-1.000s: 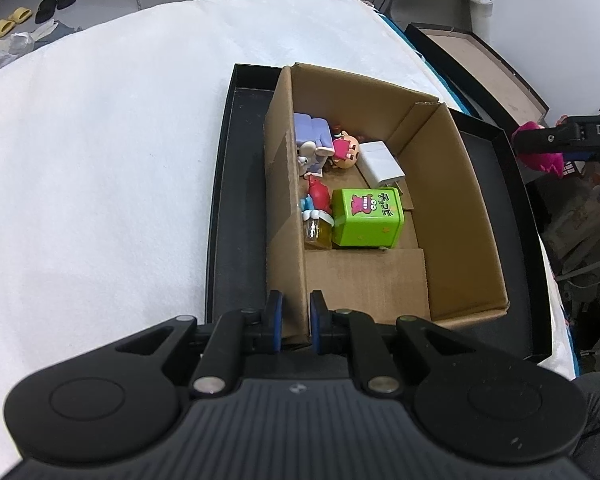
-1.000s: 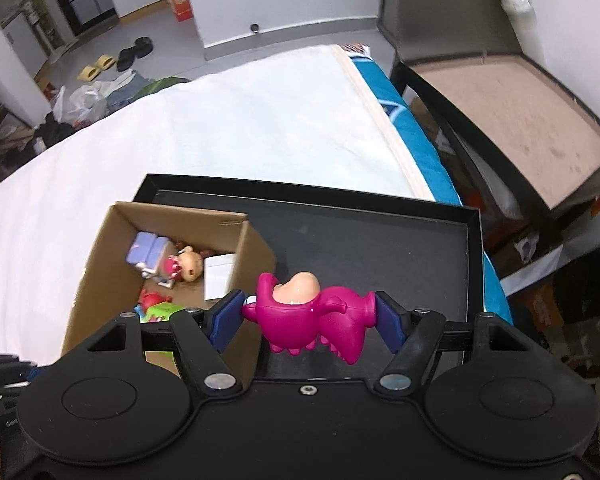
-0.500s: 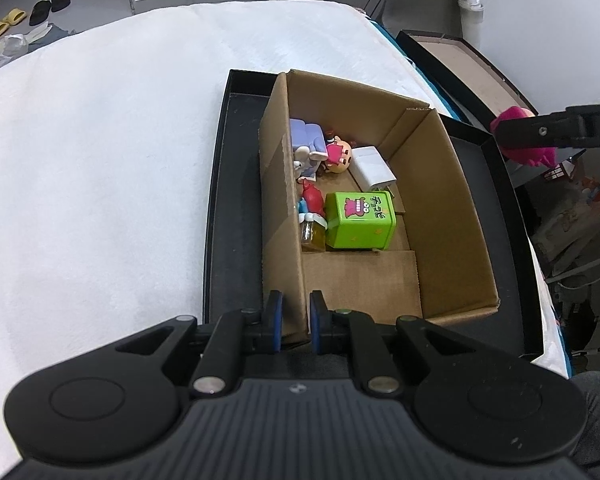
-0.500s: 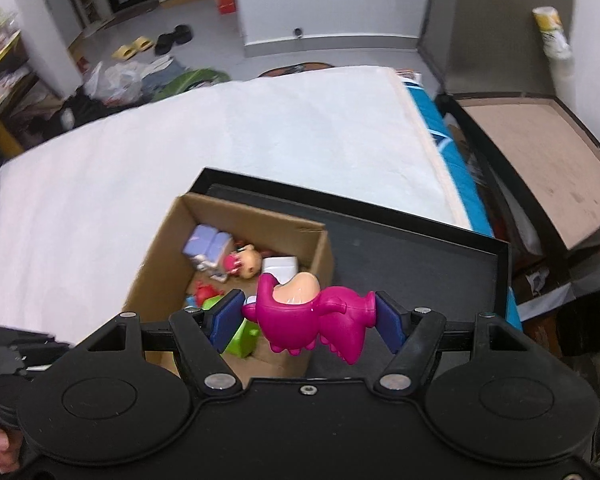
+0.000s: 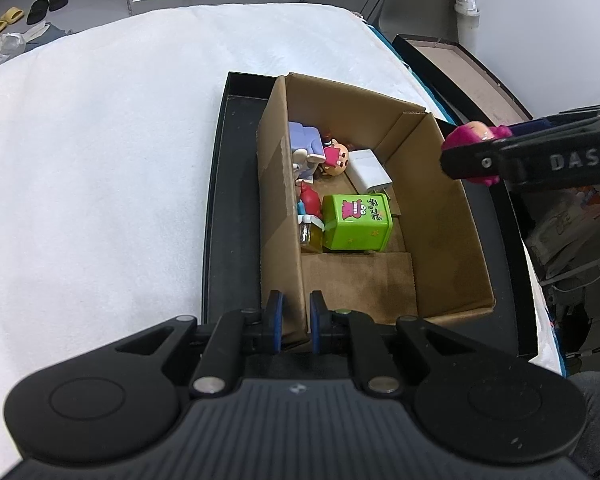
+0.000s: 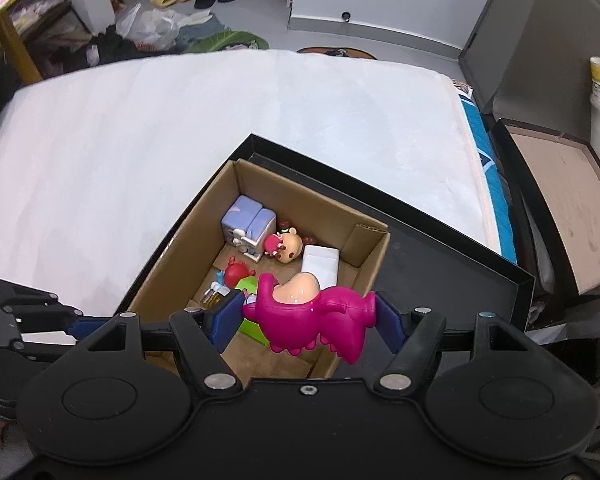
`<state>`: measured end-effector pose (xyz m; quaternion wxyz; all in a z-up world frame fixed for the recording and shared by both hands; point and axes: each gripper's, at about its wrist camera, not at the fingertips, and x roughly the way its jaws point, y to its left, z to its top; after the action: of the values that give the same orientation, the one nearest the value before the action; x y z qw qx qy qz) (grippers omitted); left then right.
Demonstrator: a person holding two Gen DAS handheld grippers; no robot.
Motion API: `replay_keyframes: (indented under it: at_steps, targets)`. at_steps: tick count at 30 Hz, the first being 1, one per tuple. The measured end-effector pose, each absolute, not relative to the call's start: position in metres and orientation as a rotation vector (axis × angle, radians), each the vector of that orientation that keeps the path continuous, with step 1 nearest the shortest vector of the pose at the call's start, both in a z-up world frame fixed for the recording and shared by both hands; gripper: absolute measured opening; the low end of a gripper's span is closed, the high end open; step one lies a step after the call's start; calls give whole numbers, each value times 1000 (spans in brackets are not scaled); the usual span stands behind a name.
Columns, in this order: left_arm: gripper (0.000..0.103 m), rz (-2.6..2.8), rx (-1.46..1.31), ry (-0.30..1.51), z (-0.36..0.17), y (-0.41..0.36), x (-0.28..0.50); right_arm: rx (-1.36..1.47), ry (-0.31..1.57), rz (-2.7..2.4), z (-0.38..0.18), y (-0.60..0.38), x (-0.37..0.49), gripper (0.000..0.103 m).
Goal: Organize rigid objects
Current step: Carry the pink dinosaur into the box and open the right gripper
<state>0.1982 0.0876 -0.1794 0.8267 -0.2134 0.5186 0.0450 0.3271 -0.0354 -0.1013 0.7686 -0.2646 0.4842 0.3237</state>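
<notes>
Your left gripper (image 5: 296, 316) pinches the near wall of the cardboard box (image 5: 440, 216). Your right gripper (image 6: 308, 316) clamps the pink dinosaur toy (image 6: 312, 316) above the box, which sits in a black tray (image 6: 440, 256).

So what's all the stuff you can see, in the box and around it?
cardboard box: 1, brown, in the black tray
black tray: 1, on the white blanket
green box: 1, in the cardboard box
white block: 1, in the cardboard box
doll head: 1, pink and tan, in the cardboard box
lilac toy: 1, far corner
magenta toy: 1, over the cardboard box
left gripper: shut on the box wall
right gripper: holds magenta toy
</notes>
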Motion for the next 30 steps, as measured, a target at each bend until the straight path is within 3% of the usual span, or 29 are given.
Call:
replay_keyframes:
  at_steps: [22,30]
  targets:
    - [13,108,-453,1111,-182,88,199,-534,1098,648,-106,-51,329,73]
    - [16,136,-441,1128,-173,89,199,-425,1100,642,-89,-79,329,87]
